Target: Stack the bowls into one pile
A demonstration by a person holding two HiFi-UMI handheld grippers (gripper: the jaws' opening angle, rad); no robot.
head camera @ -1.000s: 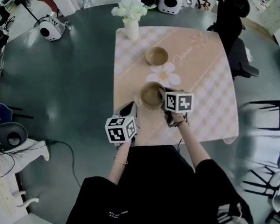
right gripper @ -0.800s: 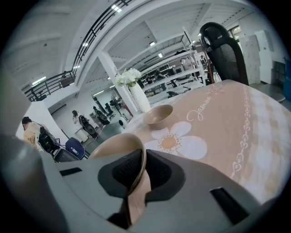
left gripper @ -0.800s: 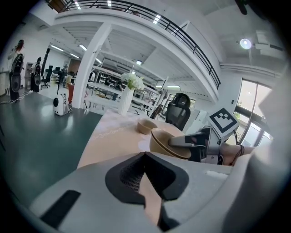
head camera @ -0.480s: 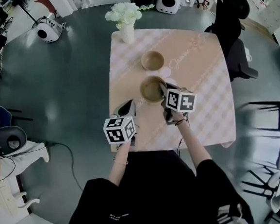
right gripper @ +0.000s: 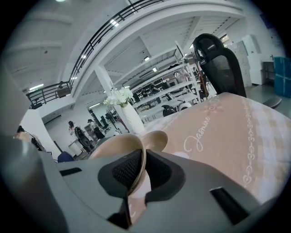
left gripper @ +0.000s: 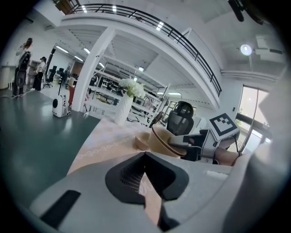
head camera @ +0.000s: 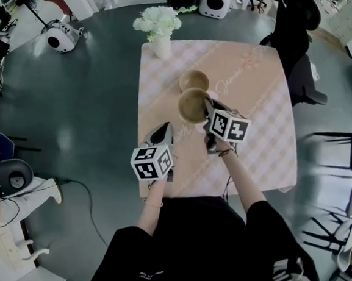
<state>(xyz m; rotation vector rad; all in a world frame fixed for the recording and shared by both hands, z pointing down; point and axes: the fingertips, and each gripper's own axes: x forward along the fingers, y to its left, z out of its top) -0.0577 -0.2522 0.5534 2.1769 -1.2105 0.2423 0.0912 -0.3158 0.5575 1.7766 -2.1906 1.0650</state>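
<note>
A tan bowl (head camera: 194, 79) rests on the pink checked tablecloth (head camera: 251, 93). A second tan bowl (head camera: 192, 105) hangs just in front of it, off the cloth. My right gripper (head camera: 208, 107) is shut on that bowl's near rim. In the right gripper view the rim (right gripper: 119, 146) runs between the pads, and the resting bowl (right gripper: 157, 138) lies just beyond. My left gripper (head camera: 162, 134) hovers over the table's near left, shut and holding nothing. The left gripper view shows its pads (left gripper: 132, 175) touching, with both bowls (left gripper: 163, 140) ahead to the right.
A white vase of white flowers (head camera: 161, 39) stands at the table's far left corner. A black office chair (head camera: 295, 28) is at the far right, and another chair (head camera: 325, 166) stands to the right. The floor around is dark grey with equipment at the far side.
My right gripper has carried the held bowl up and away from me, so it now nearly overlaps the resting bowl. The left gripper has drifted forward a little.
</note>
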